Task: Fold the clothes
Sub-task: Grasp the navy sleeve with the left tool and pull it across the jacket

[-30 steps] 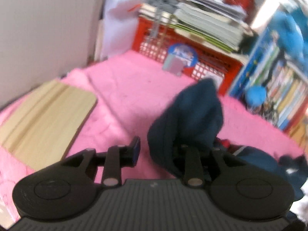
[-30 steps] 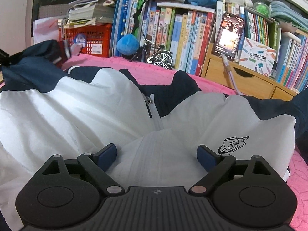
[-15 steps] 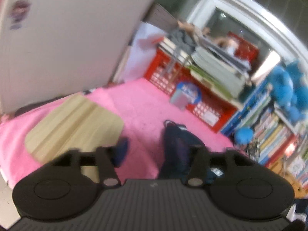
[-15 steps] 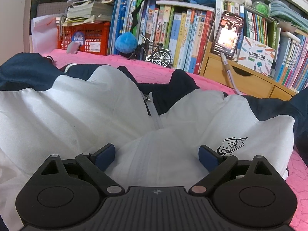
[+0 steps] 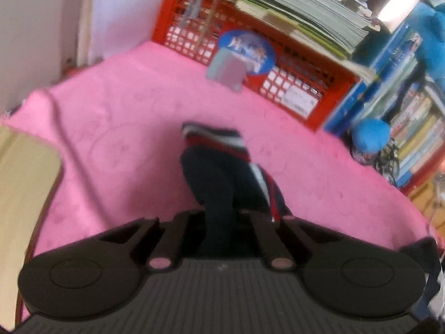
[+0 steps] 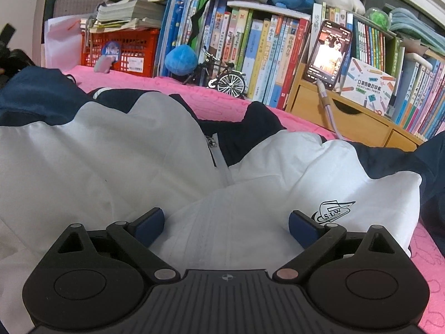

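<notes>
A white and navy zip jacket (image 6: 111, 161) lies spread on the pink cover (image 6: 222, 105), its logo at the right. My right gripper (image 6: 226, 225) hovers low over the white front; its jaws are opening wide and the blue pads (image 6: 150, 222) pinch nothing. In the blurred left wrist view, the navy sleeve (image 5: 219, 172) with its red and white striped cuff (image 5: 214, 136) stretches away over the pink cover (image 5: 125, 117). My left gripper (image 5: 222, 217) is closing tight on that sleeve, and the cloth hides its fingertips.
A wooden board (image 5: 22, 194) lies at the left edge. A red crate (image 5: 278, 64) piled with papers stands at the back. Rows of books (image 6: 250, 41), a toy bicycle (image 6: 222, 75), a phone (image 6: 328, 55) and a wooden drawer box (image 6: 356, 119) line the far side.
The left gripper let the bunched sleeve drop, swung about with jaws apart, and now grips the sleeve near the cuff. In the right view the raised sleeve at the left has sunk. The right gripper stays put.
</notes>
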Motion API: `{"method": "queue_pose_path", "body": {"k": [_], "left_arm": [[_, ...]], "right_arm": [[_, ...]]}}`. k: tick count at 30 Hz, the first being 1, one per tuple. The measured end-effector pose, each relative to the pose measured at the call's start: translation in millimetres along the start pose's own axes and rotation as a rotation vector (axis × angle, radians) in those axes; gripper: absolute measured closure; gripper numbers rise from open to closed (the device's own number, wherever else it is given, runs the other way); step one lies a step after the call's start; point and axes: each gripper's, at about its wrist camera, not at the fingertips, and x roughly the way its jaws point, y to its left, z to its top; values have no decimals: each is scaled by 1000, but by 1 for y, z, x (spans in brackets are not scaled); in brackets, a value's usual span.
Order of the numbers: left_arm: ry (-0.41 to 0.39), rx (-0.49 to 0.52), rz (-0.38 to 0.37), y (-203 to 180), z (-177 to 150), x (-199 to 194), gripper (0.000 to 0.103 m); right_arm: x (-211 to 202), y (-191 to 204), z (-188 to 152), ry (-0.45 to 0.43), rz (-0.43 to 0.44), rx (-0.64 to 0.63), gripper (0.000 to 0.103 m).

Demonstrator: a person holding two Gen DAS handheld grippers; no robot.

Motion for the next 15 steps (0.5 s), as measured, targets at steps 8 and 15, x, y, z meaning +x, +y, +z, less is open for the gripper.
{"method": "queue_pose_path", "body": {"k": [8,15], "left_arm": [[-697,85,-249,-40,114,-159,99],[-352,18,235,12,88,-42,93]], "right_arm": [[-28,-1,4,-135,-71,53,8],[-63,-48,19,-223,-156,187,8]]}}
